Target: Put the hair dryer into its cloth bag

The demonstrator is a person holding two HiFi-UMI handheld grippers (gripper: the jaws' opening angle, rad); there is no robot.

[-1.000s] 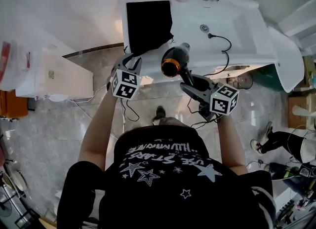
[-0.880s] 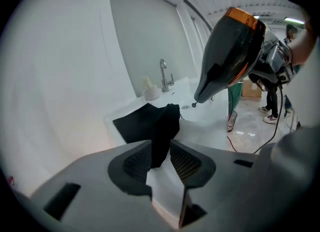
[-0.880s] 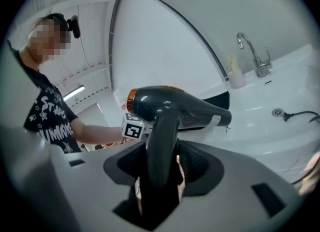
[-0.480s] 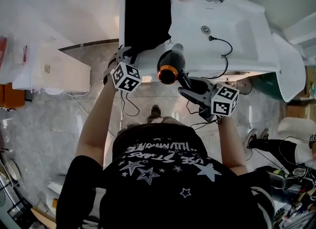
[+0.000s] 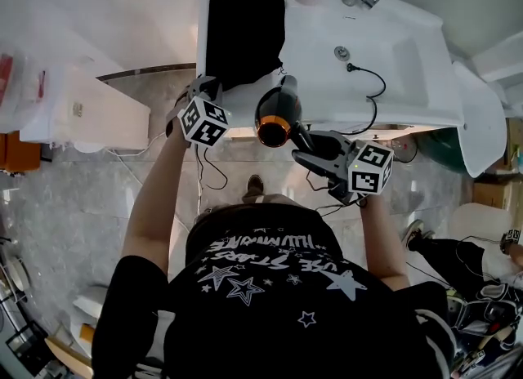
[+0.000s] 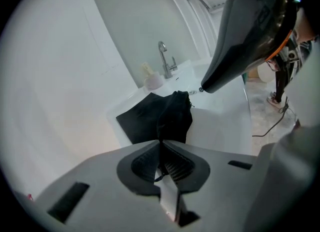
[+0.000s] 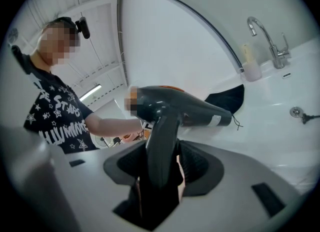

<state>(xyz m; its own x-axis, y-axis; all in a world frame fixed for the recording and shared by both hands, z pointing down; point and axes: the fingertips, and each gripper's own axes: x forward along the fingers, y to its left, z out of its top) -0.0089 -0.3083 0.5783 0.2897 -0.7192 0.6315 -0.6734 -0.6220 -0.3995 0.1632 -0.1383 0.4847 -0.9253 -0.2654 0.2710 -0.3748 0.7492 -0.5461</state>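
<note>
Now — dryer (image 5: 274, 112) near bag (image 5: 243, 38)

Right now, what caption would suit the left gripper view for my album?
Left gripper, jaws just closed, pinches an edge of the cloth bag on the white counter, hair dryer hanging above.

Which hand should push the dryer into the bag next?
Probably right: the right tongs grip the dryer by its handle, nozzle toward the bag. The left tongs have just closed on the bag's edge, holding it.
</note>
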